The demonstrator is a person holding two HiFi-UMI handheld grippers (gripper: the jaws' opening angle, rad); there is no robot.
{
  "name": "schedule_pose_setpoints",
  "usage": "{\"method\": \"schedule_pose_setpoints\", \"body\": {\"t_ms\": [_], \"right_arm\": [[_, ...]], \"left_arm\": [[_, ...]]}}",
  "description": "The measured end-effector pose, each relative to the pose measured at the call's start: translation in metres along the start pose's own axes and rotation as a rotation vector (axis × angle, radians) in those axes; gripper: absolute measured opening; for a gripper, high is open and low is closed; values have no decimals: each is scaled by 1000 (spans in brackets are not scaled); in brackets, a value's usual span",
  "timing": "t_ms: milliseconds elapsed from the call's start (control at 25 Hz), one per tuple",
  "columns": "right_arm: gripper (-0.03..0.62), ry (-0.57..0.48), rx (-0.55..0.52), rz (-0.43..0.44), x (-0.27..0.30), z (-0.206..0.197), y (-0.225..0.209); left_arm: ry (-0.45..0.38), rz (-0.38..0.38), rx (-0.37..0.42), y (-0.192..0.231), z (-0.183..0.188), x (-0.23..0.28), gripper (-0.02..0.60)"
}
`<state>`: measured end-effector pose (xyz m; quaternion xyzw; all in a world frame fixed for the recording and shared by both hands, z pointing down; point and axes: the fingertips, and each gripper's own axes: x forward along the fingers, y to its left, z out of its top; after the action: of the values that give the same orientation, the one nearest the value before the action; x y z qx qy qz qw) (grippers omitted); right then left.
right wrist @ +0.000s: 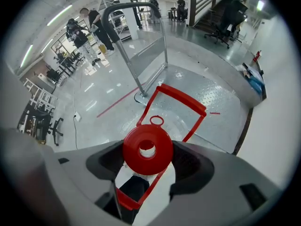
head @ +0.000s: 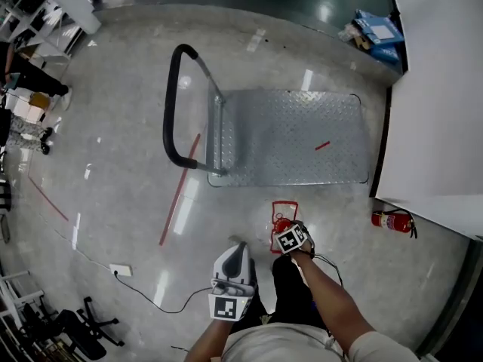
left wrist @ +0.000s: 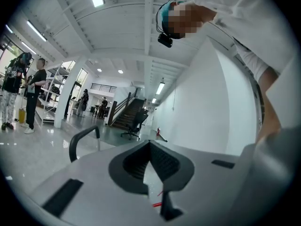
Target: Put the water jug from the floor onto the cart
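Observation:
The water jug (head: 284,219) is clear plastic with a red cap (right wrist: 147,149) and a red carrying frame (right wrist: 181,100). It is just in front of the near edge of the cart (head: 290,138), a steel platform with a black loop handle (head: 172,104). My right gripper (head: 292,237) comes down over the jug's top, and its jaws sit on either side of the neck under the cap (right wrist: 147,163). My left gripper (head: 238,249) is held apart to the left and points level across the hall, its jaws (left wrist: 150,147) together on nothing.
A fire extinguisher (head: 392,219) lies on the floor to the right by a white partition (head: 438,111). Blue bags (head: 377,32) sit beyond the cart. A cable and socket (head: 121,270) run across the floor at left. People (left wrist: 33,93) stand far off to the left.

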<state>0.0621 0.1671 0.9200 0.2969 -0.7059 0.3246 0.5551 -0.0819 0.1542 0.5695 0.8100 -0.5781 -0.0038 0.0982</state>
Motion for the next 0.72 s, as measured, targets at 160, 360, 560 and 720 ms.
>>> {"method": "schedule_pose_setpoints", "body": {"t_ms": [160,360,560,720], "right_arm": [[302,-17,-27,-4,-51,6,-8],[304,-35,-62,-15,-96,4,-26],[304,-59,-96,-31,-118,16,-46],[304,-60,-107,-35,-120,30,-62]], "left_arm": [[-65,16,31,-16,43,10,3],[-142,38,68,-42,86,20,3],[-171,70,81,-58,106,28,3],[-174,66,86,-54,106,43,3]]}}
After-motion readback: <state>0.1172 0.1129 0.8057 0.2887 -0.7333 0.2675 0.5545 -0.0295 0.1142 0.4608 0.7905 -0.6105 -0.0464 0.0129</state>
